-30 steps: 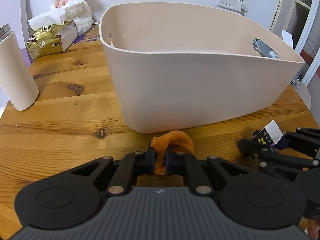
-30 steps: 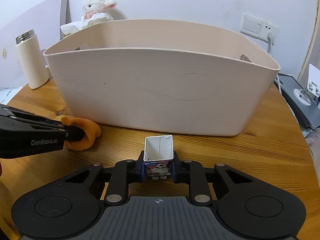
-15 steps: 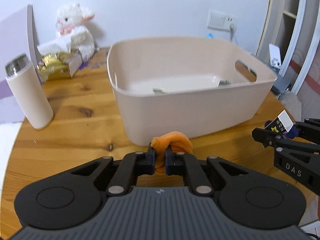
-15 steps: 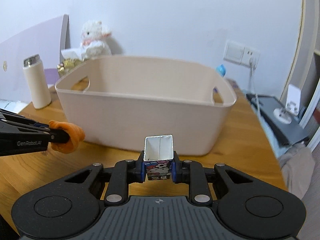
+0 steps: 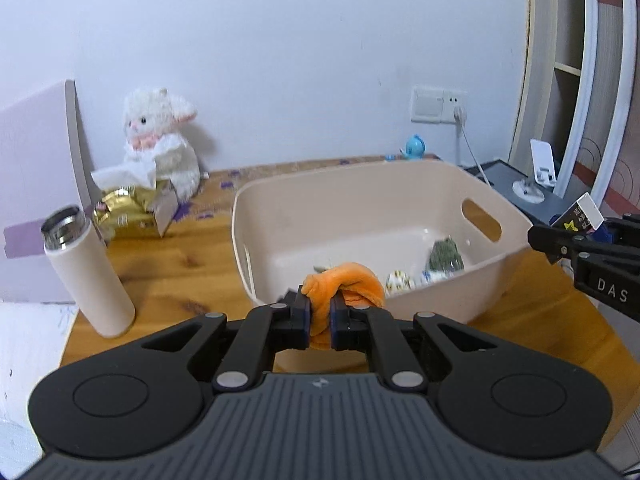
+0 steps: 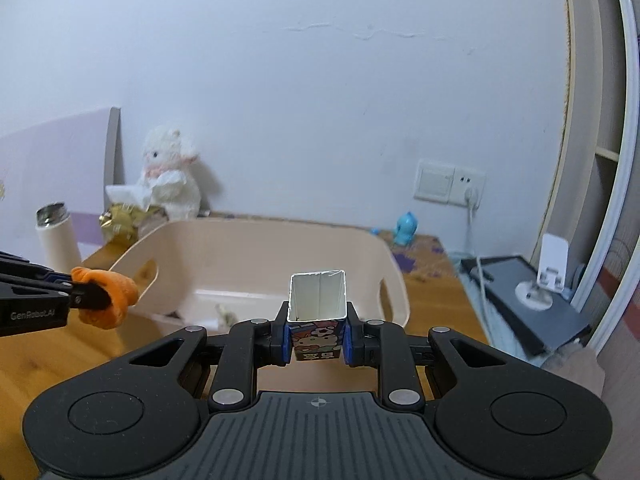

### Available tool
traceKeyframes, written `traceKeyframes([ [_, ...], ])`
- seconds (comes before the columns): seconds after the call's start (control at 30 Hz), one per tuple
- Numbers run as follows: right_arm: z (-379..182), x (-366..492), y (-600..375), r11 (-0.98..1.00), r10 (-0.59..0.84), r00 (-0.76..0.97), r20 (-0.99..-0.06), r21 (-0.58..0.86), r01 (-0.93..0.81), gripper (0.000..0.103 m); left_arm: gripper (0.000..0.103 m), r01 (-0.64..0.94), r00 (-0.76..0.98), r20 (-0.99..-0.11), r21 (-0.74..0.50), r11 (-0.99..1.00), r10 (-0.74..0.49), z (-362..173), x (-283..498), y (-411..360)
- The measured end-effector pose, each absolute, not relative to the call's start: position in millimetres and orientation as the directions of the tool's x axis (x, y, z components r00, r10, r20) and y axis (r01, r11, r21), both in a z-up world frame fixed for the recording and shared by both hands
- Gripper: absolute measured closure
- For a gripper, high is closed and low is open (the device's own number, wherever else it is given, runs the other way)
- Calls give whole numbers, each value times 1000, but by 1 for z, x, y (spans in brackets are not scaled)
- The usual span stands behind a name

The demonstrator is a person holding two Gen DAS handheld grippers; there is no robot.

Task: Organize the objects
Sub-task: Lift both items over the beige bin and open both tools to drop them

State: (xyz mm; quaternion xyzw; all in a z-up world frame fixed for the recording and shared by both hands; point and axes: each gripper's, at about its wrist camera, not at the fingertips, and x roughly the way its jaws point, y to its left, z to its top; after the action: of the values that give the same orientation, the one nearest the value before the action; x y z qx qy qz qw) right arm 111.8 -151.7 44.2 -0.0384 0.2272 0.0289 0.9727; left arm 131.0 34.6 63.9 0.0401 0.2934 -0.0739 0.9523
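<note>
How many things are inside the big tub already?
4 that I can see, all on the floor of the tub: a green thing, a small patterned thing, a pale scrap, and a bit behind the orange toy, which may hide more.

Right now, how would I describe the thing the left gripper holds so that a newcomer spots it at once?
Start at the beige bin on the wooden table. At its near rim the left gripper pinches a soft orange toy. It is the only orange thing there; the right gripper holds a printed carton.
</note>
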Motion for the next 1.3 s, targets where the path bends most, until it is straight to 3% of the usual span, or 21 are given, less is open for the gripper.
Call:
traceKeyframes([
  [0.2,55,138,-157,997,19,906,-423,-63,-50,82,93,154,831,-549,67,986,-93,74,162,27],
  [0.37,53,166,-159,998,1,897,-442,-62,-32,82,93,155,808,-585,83,984,-78,67,200,16],
  [0.7,21,214,-163,997,-13,824,-566,-69,-31,82,92,171,671,-740,90,981,-49,21,263,-6],
  [1.0,-5,239,-165,996,-7,739,-674,-72,-57,82,89,163,560,-828,62,985,-41,-5,283,-8],
  [1.03,-6,240,-164,995,-15,739,-674,-85,-58,73,87,155,559,-828,59,986,-39,-5,284,-7],
  [1.1,-7,240,-162,993,-18,738,-675,-98,-65,67,74,150,552,-833,51,987,-41,-4,284,-7],
  [1.17,-6,238,-162,994,-1,738,-675,-82,-73,56,47,143,568,-822,48,989,-42,0,283,-6],
  [1.23,-3,235,-161,994,4,751,-660,-77,-73,45,31,125,588,-809,53,991,-31,6,281,-5],
  [1.3,1,229,-161,994,1,774,-634,-86,-72,34,31,120,606,-795,40,992,-42,11,277,-3],
])
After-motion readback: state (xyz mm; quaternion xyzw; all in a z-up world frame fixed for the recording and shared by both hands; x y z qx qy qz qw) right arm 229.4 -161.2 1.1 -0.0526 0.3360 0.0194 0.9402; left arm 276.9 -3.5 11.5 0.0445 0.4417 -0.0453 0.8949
